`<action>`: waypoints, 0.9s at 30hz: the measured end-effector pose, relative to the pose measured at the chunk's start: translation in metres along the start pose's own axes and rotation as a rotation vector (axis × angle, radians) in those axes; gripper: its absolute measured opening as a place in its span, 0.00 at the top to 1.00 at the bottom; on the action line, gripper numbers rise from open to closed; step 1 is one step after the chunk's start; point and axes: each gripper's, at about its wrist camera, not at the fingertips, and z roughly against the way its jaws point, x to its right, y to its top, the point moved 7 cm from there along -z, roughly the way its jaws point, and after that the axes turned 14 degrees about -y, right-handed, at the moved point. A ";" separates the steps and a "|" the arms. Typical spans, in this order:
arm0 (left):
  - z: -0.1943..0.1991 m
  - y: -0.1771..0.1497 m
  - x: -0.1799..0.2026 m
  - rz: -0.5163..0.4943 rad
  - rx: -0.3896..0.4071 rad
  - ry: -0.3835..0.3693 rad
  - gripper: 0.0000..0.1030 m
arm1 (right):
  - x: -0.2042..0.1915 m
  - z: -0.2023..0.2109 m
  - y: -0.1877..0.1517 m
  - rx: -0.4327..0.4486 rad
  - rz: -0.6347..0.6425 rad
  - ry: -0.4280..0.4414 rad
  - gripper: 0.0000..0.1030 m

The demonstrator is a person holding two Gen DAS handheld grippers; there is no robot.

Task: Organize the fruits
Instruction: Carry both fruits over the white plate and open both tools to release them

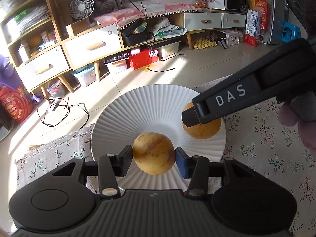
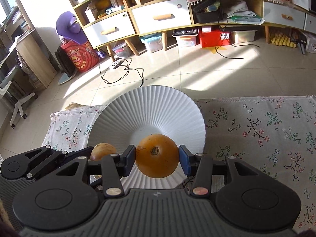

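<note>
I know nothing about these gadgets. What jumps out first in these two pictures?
Two round fruits, each pinched between black fingers over a ribbed white plate: the left gripper holds a pale streaked yellow fruit, the right gripper a smooth orange fruit. The plate sits at the edge of a floral tablecloth, with a sunlit tiled floor beyond.

Matt ribbed plate (image 1: 150, 106), floral cloth (image 1: 266, 158)

Floral tablecloth (image 2: 256, 130), red box (image 1: 143, 58) under the drawer cabinet (image 1: 92, 45), white fan (image 1: 82, 7)
</note>
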 end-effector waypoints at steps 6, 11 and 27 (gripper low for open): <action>-0.018 0.002 -0.011 0.027 0.001 -0.009 0.57 | 0.001 -0.020 0.006 -0.013 -0.034 -0.011 0.58; -0.027 0.001 -0.015 0.055 0.004 -0.015 0.57 | -0.001 -0.032 0.003 -0.036 -0.053 -0.010 0.58; -0.025 0.009 -0.014 0.059 0.006 -0.002 0.37 | -0.005 -0.027 0.011 -0.035 -0.041 0.006 0.48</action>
